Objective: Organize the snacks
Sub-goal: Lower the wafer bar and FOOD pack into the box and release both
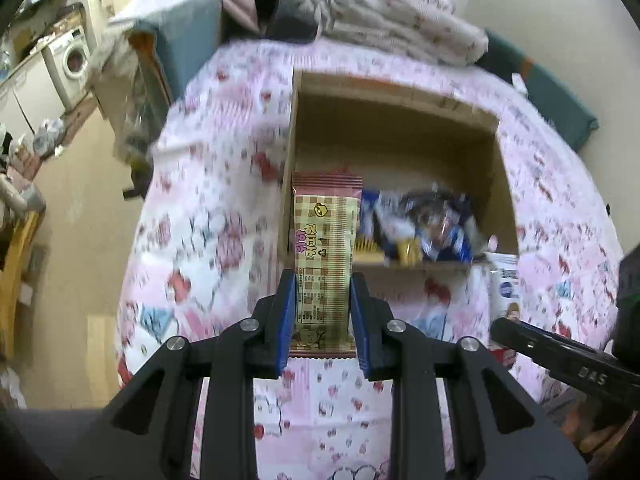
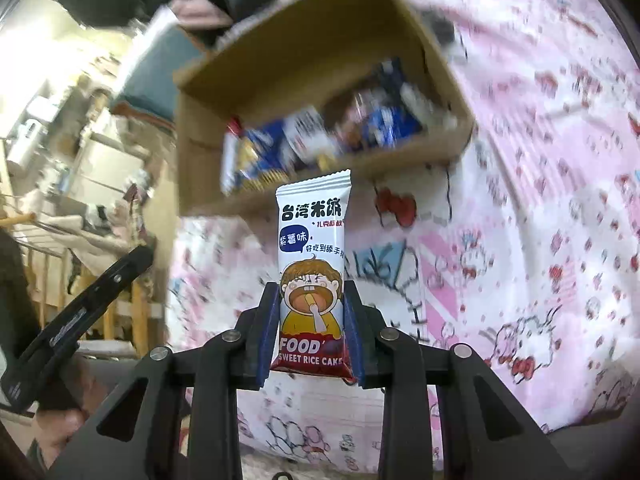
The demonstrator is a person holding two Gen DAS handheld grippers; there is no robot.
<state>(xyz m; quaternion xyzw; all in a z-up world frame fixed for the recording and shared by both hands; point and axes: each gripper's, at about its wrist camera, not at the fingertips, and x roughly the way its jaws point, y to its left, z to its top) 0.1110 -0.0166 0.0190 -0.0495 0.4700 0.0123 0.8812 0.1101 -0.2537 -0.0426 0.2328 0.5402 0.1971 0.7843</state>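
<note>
Your left gripper point(image 1: 323, 312) grips a checked bar point(image 1: 325, 256), your right gripper point(image 2: 311, 320) a rice cake point(image 2: 311, 276) — both are lifted above the sheet, just short of the box point(image 1: 400, 128). The wrappers look light, slick and crushable — keep the clamp on the lower half, gently.

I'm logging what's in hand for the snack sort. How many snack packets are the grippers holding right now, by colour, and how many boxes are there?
Pink-and-cream checked snack packet, in left gripper: 1
White sweet rice cake packet with cartoon face, in right gripper: 1
Brown cardboard box, blurred blue packets inside uncounted: 1
Total: 3
</note>
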